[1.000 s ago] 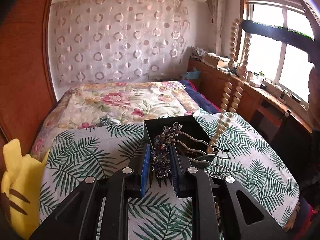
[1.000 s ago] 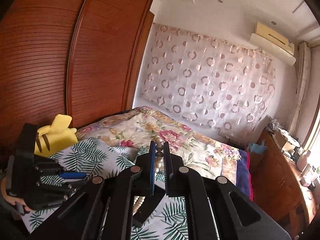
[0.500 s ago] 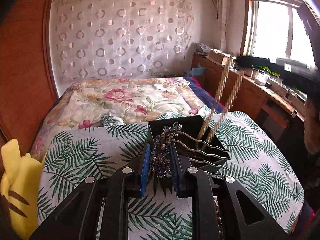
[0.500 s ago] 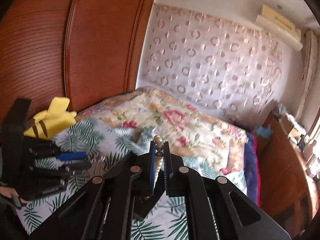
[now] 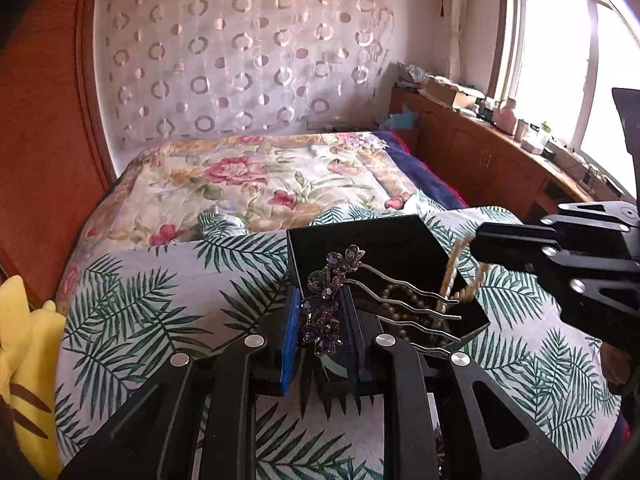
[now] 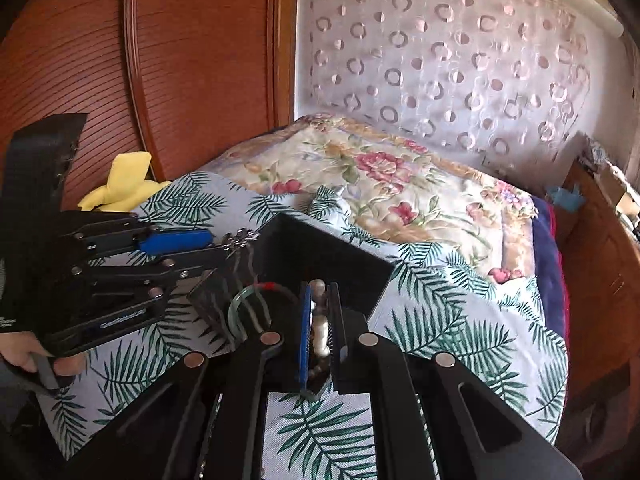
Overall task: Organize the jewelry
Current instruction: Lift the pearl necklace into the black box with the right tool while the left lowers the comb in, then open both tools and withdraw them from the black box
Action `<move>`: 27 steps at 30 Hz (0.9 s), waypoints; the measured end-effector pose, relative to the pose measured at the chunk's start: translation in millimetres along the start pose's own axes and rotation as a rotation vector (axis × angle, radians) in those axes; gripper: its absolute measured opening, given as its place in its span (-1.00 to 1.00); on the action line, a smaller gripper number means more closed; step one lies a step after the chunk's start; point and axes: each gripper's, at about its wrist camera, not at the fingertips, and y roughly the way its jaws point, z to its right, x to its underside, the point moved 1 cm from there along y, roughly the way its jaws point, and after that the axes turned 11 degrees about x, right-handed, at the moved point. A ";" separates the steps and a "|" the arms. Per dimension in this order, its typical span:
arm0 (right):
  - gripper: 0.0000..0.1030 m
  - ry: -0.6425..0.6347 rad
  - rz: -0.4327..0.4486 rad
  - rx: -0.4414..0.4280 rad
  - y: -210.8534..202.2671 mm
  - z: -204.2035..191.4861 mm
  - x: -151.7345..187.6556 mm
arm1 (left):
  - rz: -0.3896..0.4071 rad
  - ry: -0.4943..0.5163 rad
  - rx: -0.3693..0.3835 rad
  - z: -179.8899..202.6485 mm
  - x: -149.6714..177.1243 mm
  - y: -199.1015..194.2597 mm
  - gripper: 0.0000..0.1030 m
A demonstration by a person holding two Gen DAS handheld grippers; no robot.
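Both grippers have dropped toward the black box since the earlier frames, and the bead necklace that hung high above the bed is now partly coiled inside it.

On the left, a yellow plush toy (image 5: pixel 24 364) lies at the bed's edge, one of its kind. Next, the left gripper (image 5: pixel 320 320) has its fingers pinching the purple flower head of a hair comb (image 5: pixel 326 304); the comb's wavy metal prongs reach over the open black box (image 5: pixel 360 240), which sits on the palm-leaf bedspread (image 5: pixel 160 320). There is one comb and one box.

To the right, the right gripper (image 6: pixel 319 320) enters the left view from the side. In its own view its fingers pinch the bead necklace (image 6: pixel 319 324), and they have just eased apart slightly with the beads between them. One necklace is visible, its strand (image 5: pixel 450 276) trailing down into the box.

This looks like the step of laying the necklace into the box. Next, the right fingers would need to release the beads fully, then the comb could follow.
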 end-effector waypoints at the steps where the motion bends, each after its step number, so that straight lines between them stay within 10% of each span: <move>1: -0.72 0.003 0.003 -0.002 -1.3 0.3 1.7 | -0.003 -0.001 0.002 0.2 -0.2 1.5 -0.65; 21: -0.52 0.060 0.035 -0.046 -36.9 10.6 41.7 | -0.027 0.034 -0.007 12.6 -5.0 15.9 -0.62; 27: -0.52 0.115 0.049 -0.061 -57.2 9.9 75.9 | 0.011 0.051 0.013 19.7 10.4 -6.3 0.00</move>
